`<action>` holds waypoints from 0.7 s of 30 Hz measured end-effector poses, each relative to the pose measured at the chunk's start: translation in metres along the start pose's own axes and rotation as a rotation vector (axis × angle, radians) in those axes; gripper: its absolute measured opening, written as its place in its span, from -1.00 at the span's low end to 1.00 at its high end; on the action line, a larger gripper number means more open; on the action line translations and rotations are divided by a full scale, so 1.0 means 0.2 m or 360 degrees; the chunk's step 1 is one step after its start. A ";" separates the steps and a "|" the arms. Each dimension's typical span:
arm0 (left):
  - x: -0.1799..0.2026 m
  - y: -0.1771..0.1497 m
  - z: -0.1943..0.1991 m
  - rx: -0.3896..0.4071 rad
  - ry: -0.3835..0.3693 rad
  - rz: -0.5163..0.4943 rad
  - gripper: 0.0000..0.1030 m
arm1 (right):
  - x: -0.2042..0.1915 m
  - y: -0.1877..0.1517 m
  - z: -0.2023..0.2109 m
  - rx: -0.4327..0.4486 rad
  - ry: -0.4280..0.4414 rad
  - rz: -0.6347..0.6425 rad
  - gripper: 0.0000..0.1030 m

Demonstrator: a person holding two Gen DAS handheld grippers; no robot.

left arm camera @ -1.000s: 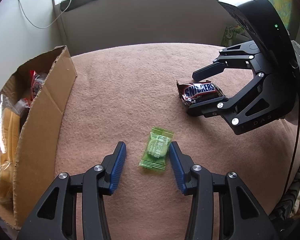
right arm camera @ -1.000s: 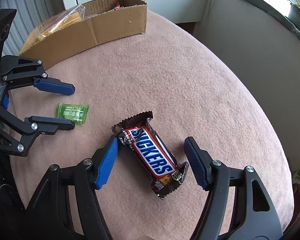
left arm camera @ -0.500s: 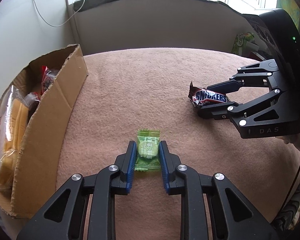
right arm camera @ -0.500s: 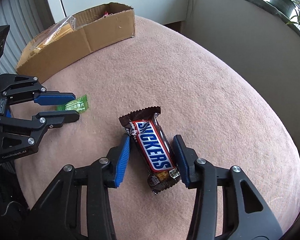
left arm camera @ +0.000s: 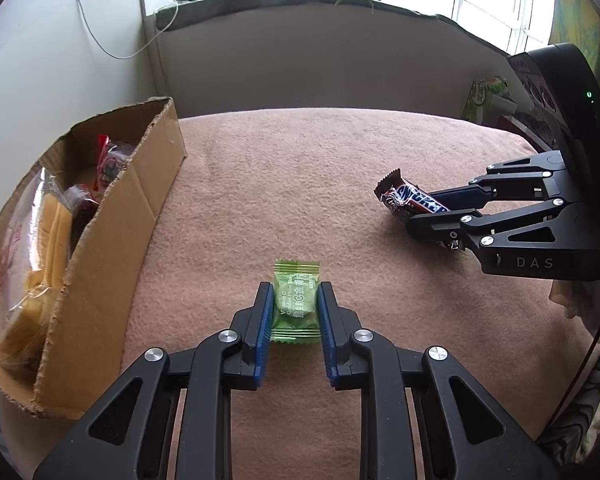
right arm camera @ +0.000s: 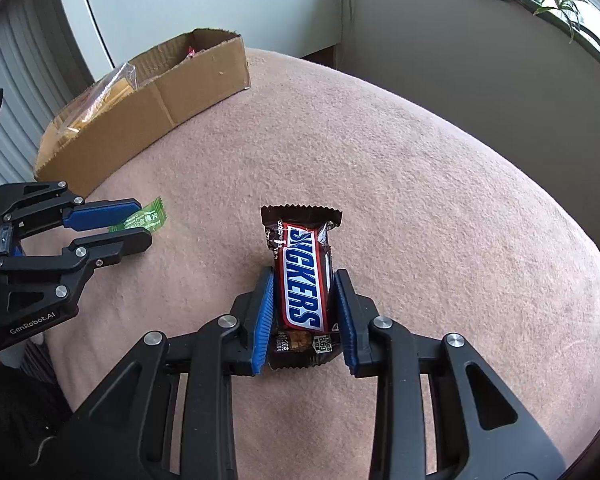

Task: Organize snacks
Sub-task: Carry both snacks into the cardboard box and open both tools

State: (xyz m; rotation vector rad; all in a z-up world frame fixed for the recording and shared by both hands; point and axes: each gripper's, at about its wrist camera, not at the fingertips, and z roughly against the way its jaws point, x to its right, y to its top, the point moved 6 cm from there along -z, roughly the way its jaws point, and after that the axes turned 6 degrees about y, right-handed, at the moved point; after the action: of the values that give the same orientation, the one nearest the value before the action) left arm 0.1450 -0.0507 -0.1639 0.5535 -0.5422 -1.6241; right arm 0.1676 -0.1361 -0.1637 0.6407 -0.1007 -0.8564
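Left gripper (left arm camera: 293,307) clamped on the green plum candy (left arm camera: 296,300), pads at its two long sides; the candy sits low over the pink blanket (left arm camera: 300,168), to the right of the cardboard box (left arm camera: 112,240). Right gripper (right arm camera: 305,312), jaws just closing, grips the Snickers bar (right arm camera: 303,276) across its width, farther right of the box.

Risks, as judged:
- Candy wrapper is slick and flat; thin purchase could let it slide out on the swing to the box.
- Snickers is held near its tail end, most of the bar jutting forward; it may pivot.
- Both tools heading to the box at once could collide, or catch its raised wall.
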 end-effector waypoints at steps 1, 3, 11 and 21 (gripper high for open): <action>-0.01 0.01 0.02 0.0017 0.0000 0.0010 -0.61 | -0.02 0.01 0.02 0.0014 0.0012 0.0002 -0.42; -0.05 0.03 0.08 0.0060 0.0006 0.0030 -0.61 | -0.08 0.04 0.05 0.0040 0.0020 0.0025 -0.42; -0.31 0.12 0.36 0.0251 0.0071 0.0157 -0.61 | -0.32 0.25 0.15 0.0169 0.0109 0.0123 -0.42; -0.67 0.16 0.51 0.0369 0.0192 0.0310 -0.61 | -0.59 0.54 0.09 0.0246 0.0170 0.0220 -0.41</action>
State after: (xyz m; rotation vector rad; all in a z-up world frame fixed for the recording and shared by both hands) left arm 0.1200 0.0810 -0.0577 0.7420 -0.6778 -1.3426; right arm 0.1552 -0.0069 -0.0680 0.8136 -0.1141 -0.6838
